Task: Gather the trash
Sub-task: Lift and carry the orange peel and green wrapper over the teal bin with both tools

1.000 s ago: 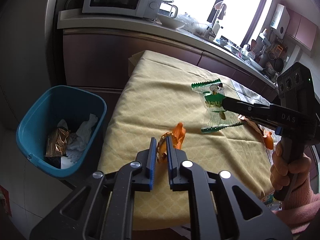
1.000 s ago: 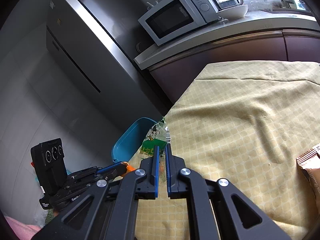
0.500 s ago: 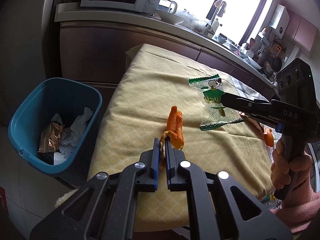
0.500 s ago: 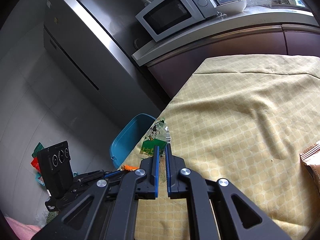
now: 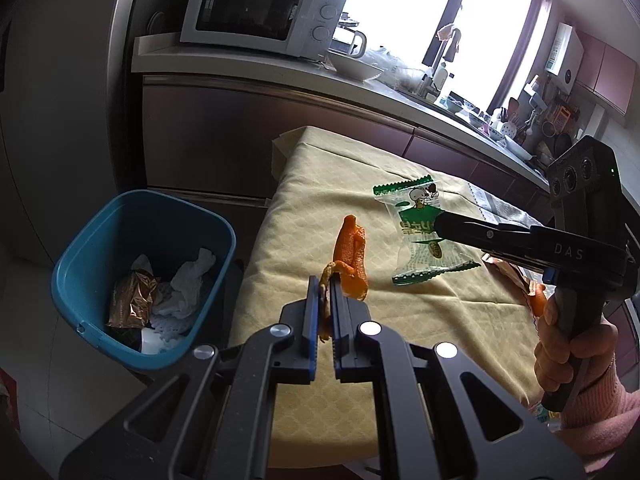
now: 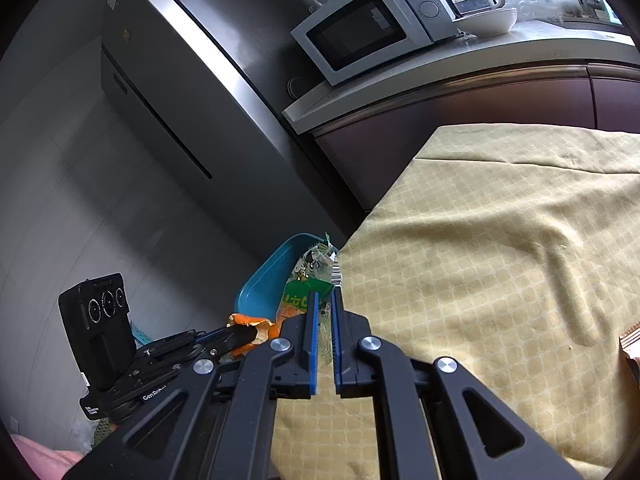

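The table (image 5: 320,200) stands before the kitchen counter (image 5: 248,60), and the microwave (image 5: 260,12) sits on this counter, with the fridge (image 6: 168,92) at its left. The bin (image 5: 96,240) is on the floor just beside the table's left edge; a foil wrapper (image 5: 130,304) and crumpled tissue (image 5: 188,284) lie in it. Above the table's near left part, the peel (image 5: 352,256) is left of the candy wrapper (image 5: 420,228).

Orange peel (image 5: 352,256), green-and-white wrapper (image 5: 416,228), teal bin (image 5: 100,240), yellow lattice-patterned tablecloth (image 6: 500,240)
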Motion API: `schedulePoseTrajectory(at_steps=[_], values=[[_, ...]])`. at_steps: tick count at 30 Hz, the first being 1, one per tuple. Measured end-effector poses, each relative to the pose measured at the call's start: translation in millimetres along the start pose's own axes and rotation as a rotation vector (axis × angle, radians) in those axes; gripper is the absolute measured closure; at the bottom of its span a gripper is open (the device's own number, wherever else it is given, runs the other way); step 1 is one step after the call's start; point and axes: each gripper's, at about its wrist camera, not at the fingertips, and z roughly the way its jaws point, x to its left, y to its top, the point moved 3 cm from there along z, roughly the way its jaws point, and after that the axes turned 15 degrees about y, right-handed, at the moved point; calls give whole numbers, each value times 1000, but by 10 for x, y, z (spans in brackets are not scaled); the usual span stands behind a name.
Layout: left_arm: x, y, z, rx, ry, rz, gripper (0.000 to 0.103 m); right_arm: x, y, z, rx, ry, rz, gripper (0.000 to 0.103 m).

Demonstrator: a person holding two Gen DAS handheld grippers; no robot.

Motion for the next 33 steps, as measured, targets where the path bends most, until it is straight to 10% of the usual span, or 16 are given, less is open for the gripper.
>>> schedulePoseTrajectory(at_steps=[33], values=[[899,191,59,-21,157,-137,97,211,301,788,105,65,-36,98]])
